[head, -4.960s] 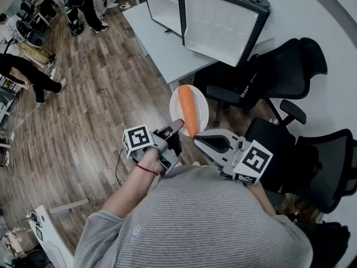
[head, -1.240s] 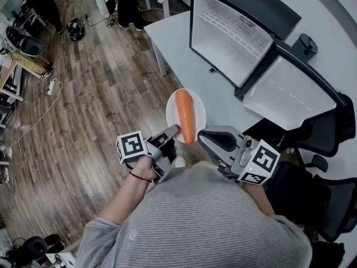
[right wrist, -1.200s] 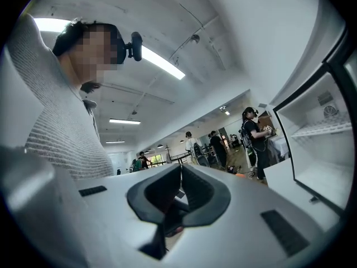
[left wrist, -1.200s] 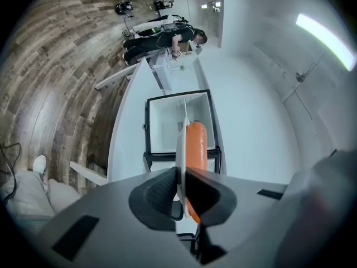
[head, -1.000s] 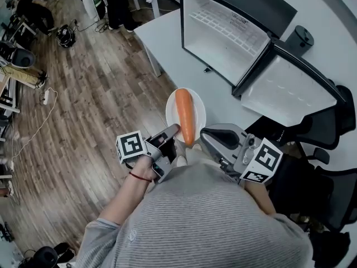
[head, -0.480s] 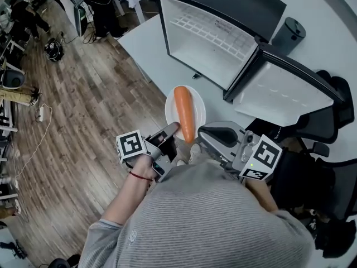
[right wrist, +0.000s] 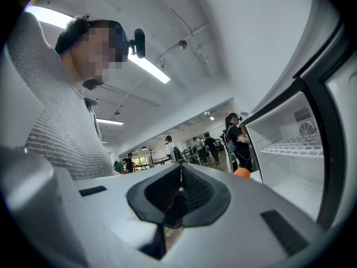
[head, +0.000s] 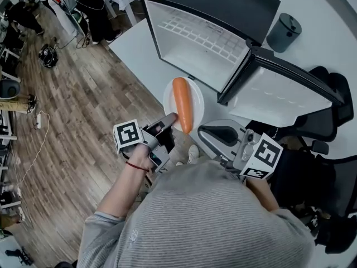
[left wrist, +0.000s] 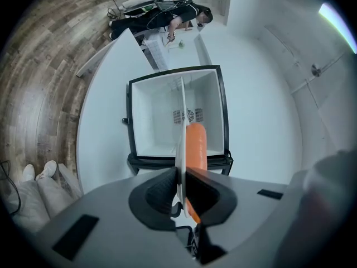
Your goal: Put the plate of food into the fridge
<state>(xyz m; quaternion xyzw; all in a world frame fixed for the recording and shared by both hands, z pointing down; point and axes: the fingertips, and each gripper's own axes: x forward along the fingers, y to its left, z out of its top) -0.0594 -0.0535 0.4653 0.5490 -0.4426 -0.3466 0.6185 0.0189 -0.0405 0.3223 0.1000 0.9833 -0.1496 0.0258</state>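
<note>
Right up at the table edge now: the fridge fills far more of the head view than a few secs back, when chairs and bare floor lay btw me and it. Its door stands swung wide to the right. The plate shows against the table's near edge, straight in front of the open cavity. So the approach looks basically done. I reckon what's left is pushing the plate fwd onto the fridge floor or shelf and letting go.

On the left gripper the jaws pinch the plate's near rim. The left gripper view shows the plate edge-on btw the pads, w/ the carrot lying along it and pointing into the fridge. On the right gripper the jaws are pressed together w/ nothing btw them. It sits just beside the plate and, as far as I can tell, doesn't touch it.

Materials:
- **Plate:** thin, round, white, glossy. It looks hard and slick, and a one-sided rim grip means it could tip.
- **Carrot:** smooth, orange, long and blunt-ended. It lies loose, so it could roll if I tilt.
- **Fridge:** black matte shell and white plastic liner, w/ a white wire shelf and a small round vent on the back wall.
- **Table and floor:** the table top is pale and smooth; the floor is wood plank.
</note>
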